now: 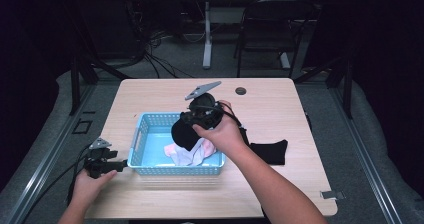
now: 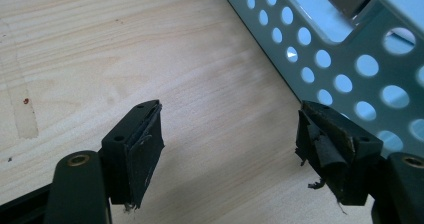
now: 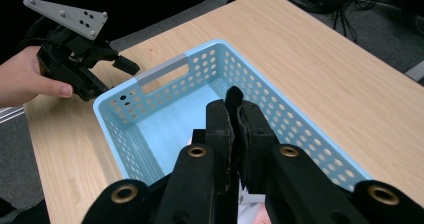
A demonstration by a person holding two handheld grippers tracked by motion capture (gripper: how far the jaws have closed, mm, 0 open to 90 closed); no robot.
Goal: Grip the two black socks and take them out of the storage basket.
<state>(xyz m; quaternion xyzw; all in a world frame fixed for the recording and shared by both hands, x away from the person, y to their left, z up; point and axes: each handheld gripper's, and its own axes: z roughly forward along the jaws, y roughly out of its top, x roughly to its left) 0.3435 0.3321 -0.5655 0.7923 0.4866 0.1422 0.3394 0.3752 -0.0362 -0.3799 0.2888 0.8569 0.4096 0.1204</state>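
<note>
R gripper (image 1: 192,126), jaws clamped on black sock (image 1: 184,134), holds it over blue basket (image 1: 142,136) for dropping in; L gripper (image 2: 230,144), jaws apart, waits beside basket wall.

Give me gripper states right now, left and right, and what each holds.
Left gripper: fingers open, nothing between them, beside the blue basket.
Right gripper: fingers closed on a black sock, over the basket.

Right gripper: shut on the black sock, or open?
Shut on it. The right gripper's jaws pinch a strip of black sock, which hangs from them over the blue basket in the high view.
</note>
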